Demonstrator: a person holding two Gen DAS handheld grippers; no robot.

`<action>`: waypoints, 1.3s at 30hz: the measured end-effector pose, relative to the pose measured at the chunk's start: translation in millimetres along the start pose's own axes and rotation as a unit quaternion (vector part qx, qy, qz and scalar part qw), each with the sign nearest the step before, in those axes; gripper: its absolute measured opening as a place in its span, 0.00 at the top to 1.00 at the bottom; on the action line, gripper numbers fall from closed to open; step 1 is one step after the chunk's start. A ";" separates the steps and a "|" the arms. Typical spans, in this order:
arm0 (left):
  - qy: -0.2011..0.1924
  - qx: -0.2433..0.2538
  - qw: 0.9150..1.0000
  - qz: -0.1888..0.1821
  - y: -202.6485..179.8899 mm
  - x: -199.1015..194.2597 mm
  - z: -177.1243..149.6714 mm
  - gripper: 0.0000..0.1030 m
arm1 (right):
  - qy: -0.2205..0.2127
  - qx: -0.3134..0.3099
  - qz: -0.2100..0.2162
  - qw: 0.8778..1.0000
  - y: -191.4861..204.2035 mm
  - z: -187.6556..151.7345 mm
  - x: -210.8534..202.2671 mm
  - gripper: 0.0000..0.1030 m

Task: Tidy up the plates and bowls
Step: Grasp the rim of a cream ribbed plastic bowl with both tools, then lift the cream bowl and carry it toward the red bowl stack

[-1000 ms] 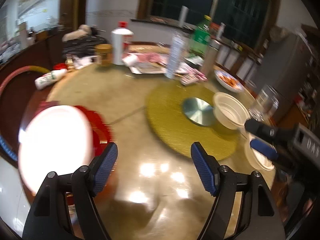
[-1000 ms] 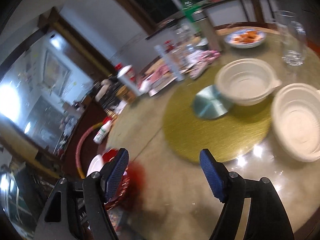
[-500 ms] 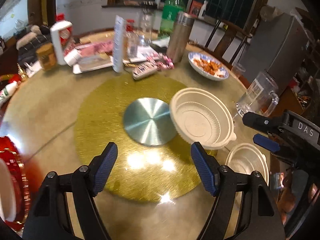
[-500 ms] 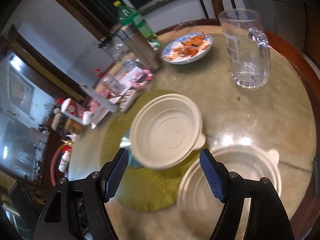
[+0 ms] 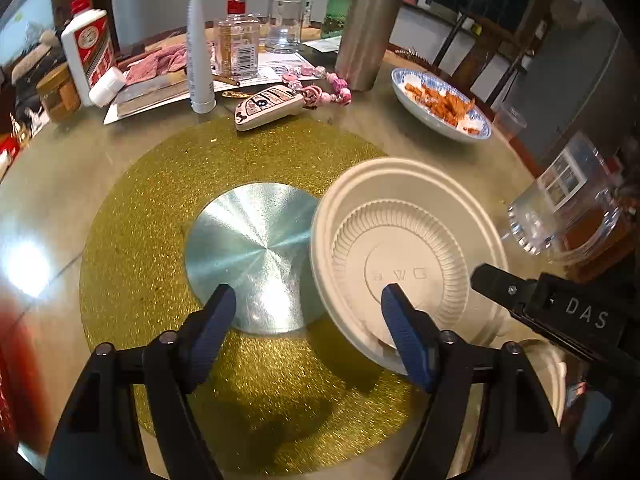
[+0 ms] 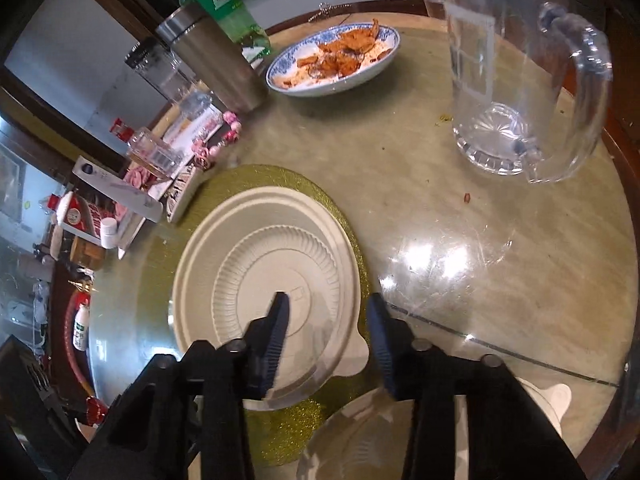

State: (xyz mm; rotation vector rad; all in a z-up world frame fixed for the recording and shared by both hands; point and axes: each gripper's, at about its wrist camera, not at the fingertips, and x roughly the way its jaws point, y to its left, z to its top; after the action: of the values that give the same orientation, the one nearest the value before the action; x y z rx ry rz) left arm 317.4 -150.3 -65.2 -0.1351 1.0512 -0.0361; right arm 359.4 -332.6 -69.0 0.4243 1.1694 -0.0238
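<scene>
A cream disposable bowl (image 5: pixel 404 248) sits on the gold turntable mat (image 5: pixel 160 200), right of its silver hub (image 5: pixel 252 256). It also shows in the right wrist view (image 6: pixel 264 280). My left gripper (image 5: pixel 308 320) is open, its right finger over the bowl's near-left rim. My right gripper (image 6: pixel 328 332) is partly closed, with its jaws straddling the bowl's near right rim. It shows as a black body at the right of the left wrist view (image 5: pixel 552 312). A second cream bowl (image 6: pixel 360 444) lies on the table below my right gripper.
A blue-patterned plate of food (image 5: pixel 440 108) and a glass mug (image 6: pixel 516 92) stand at the far right. A steel tumbler (image 5: pixel 364 28), bottles, a key fob (image 5: pixel 268 108) and papers crowd the far side. The table edge (image 6: pixel 624 184) is at right.
Both grippers have swung from the red and white plates at left over to the cream bowl and come close. The right gripper's jaws have narrowed around the bowl's rim.
</scene>
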 end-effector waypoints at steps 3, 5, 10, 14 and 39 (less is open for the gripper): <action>0.012 0.015 1.000 -0.006 1.9 3.6 -0.6 0.81 | 0.001 -0.007 0.017 1.000 4.3 -6.0 -2.2 0.90; 0.011 0.017 1.000 0.000 10.9 -3.7 -5.4 0.81 | -0.007 -0.024 0.022 0.999 14.3 -16.3 -11.6 0.90; -0.013 0.018 1.000 0.006 37.5 -37.0 -20.5 0.81 | -0.025 -0.043 0.053 0.997 37.0 -48.0 -37.8 0.90; -0.034 0.024 0.999 0.018 60.7 -69.1 -43.7 0.81 | -0.044 -0.054 0.070 0.995 54.8 -84.4 -57.0 0.90; -0.027 0.035 0.999 0.003 105.1 -100.8 -136.8 0.81 | -0.079 -0.070 0.053 0.993 61.6 -215.6 -90.3 0.90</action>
State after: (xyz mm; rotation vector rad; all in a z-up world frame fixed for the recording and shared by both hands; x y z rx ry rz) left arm 145.0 -49.5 -58.6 -0.0699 0.9950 -0.0634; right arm 146.8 -221.6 -38.4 0.3530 0.9850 0.1153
